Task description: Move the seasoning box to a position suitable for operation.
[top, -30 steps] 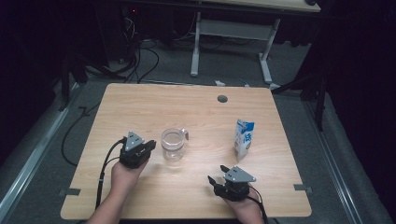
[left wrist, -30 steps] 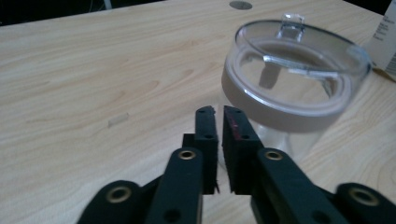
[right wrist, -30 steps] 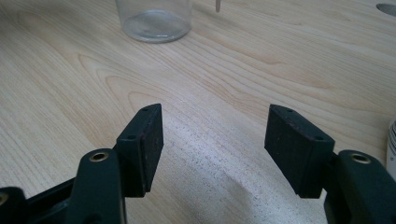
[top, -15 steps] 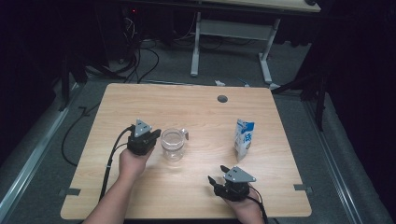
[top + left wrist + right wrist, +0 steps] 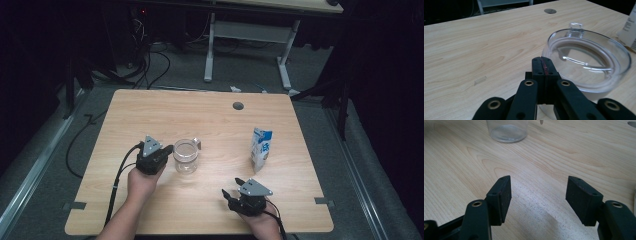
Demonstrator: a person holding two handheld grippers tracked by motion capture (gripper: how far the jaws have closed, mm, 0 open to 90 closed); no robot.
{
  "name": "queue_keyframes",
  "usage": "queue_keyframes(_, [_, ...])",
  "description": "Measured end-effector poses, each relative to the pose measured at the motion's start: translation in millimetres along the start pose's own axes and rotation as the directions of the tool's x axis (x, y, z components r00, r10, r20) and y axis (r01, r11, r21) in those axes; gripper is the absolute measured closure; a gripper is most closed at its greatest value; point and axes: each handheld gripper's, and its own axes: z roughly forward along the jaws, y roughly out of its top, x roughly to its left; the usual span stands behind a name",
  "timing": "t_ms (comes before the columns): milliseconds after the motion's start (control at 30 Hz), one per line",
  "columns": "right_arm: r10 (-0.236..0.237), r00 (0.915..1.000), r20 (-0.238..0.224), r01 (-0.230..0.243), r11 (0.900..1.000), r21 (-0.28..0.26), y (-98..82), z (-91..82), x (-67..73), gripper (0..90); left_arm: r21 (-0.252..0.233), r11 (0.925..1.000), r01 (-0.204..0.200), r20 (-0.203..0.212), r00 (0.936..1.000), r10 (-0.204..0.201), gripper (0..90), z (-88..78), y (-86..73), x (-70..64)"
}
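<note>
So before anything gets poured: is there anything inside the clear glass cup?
The clear glass cup looks empty: its bare bottom shows through, with only reflections. The shut left tongs cover a bit of its near wall.

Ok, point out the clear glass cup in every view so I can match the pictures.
High view: the glass cup stands left of centre on the table, right beside the left gripper.
Left gripper view: it sits at the right, just past the shut jaws.
Right gripper view: its base shows at the top edge, left of centre.
Shared landmark: the round hole in the tabletop.
</note>
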Motion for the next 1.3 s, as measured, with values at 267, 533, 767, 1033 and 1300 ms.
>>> queue_keyframes(267, [0.001, 1.0, -0.001, -0.001, 1.0, -0.004, -0.3, -0.1, -0.1, 37.6, 0.007, 0.9999, -0.016, 0.046, 0.9988, 0.015, 90.0, -25.6, -12.5, -15.0])
queue_keyframes(533, [-0.01, 0.9999, -0.002, 0.01, 1.0, 0.0, -0.2, 0.9, 1.6, 37.6, -0.006, 0.9999, -0.016, -0.007, 0.9999, 0.016, 90.0, -6.8, -8.2, -4.2])
queue_keyframes(767, [-0.004, 1.0, 0.0, 0.004, 1.0, 0.001, -1.2, 1.2, 0.0, 37.6, 0.002, 1.0, -0.009, 0.001, 1.0, 0.009, 90.0, 4.6, -10.5, -2.6])
queue_keyframes(1033, [-0.005, 1.0, -0.002, 0.005, 1.0, 0.002, -0.9, 0.7, 0.4, 37.7, -0.012, 0.9999, 0.007, 0.053, 0.9986, -0.006, 90.0, -19.0, -17.7, -15.5])
queue_keyframes(1300, [-0.006, 1.0, -0.003, 0.006, 1.0, 0.002, -0.3, 1.0, 1.5, 37.9, -0.009, 0.9994, -0.032, 0.045, 0.9984, 0.033, 90.0, -24.0, -20.4, -19.6])
